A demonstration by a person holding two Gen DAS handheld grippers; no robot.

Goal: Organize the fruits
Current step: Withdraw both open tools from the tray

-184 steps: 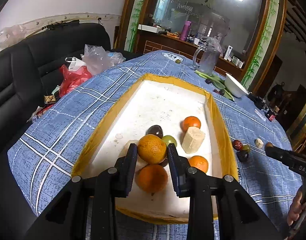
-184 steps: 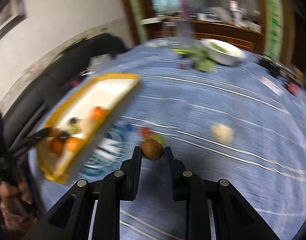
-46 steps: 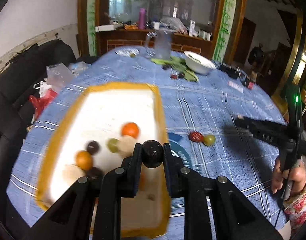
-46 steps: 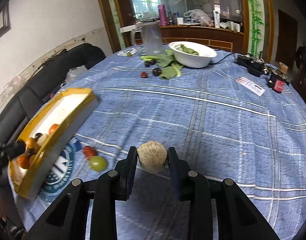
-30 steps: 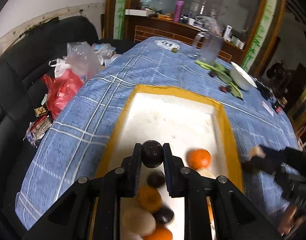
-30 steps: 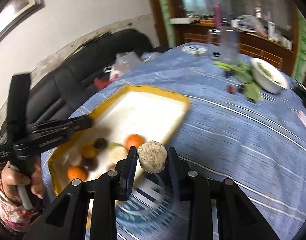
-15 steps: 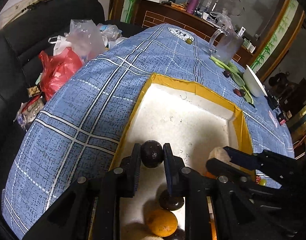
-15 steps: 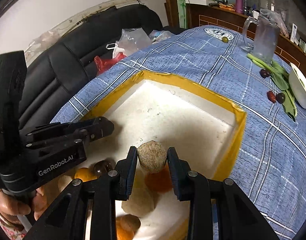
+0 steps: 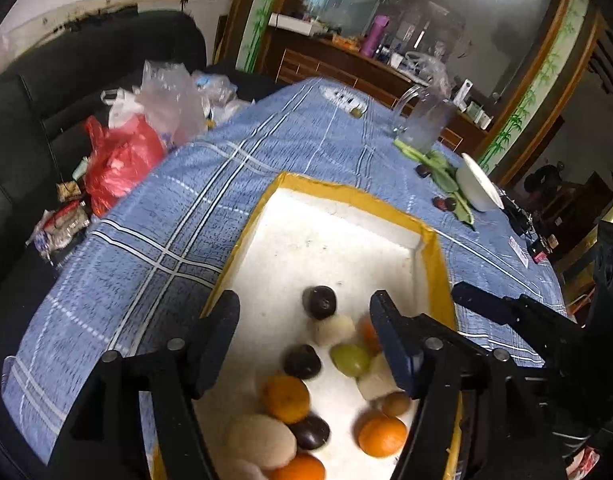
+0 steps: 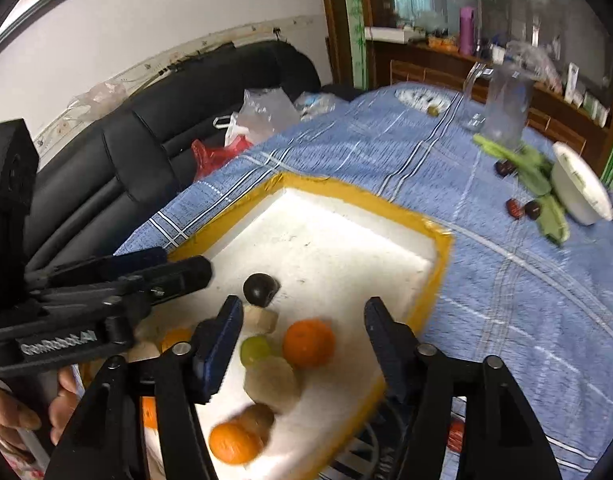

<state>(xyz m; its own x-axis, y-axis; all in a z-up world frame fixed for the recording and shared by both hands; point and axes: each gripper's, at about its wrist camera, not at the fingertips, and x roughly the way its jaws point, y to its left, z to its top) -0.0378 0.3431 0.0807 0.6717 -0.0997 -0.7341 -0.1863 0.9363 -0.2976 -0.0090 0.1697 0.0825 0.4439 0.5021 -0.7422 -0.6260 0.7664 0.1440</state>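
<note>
A white foam tray with a yellow rim [image 9: 430, 236] [image 10: 442, 240] lies on the blue checked tablecloth. Its near end holds several fruits: a dark plum [image 9: 320, 302] [image 10: 259, 289], oranges [image 9: 382, 436] [image 10: 308, 342], a green grape [image 9: 350, 359] [image 10: 255, 350], pale round fruits [image 9: 333, 330] [image 10: 272, 376]. My left gripper [image 9: 306, 340] is open and empty above the fruits. My right gripper [image 10: 302, 344] is open and empty above the tray's near right side. Each gripper shows in the other's view.
A glass jug [image 9: 424, 122] [image 10: 506, 110], green leaves, a white bowl [image 9: 480, 188] [image 10: 582, 188] and a few dark red fruits [image 10: 520, 208] sit at the table's far side. Plastic bags [image 9: 122, 152] lie on a black sofa at the left.
Both grippers have opened. The dark plum has dropped from the left gripper into the tray, and the pale round fruit has dropped from the right gripper among the other fruits.
</note>
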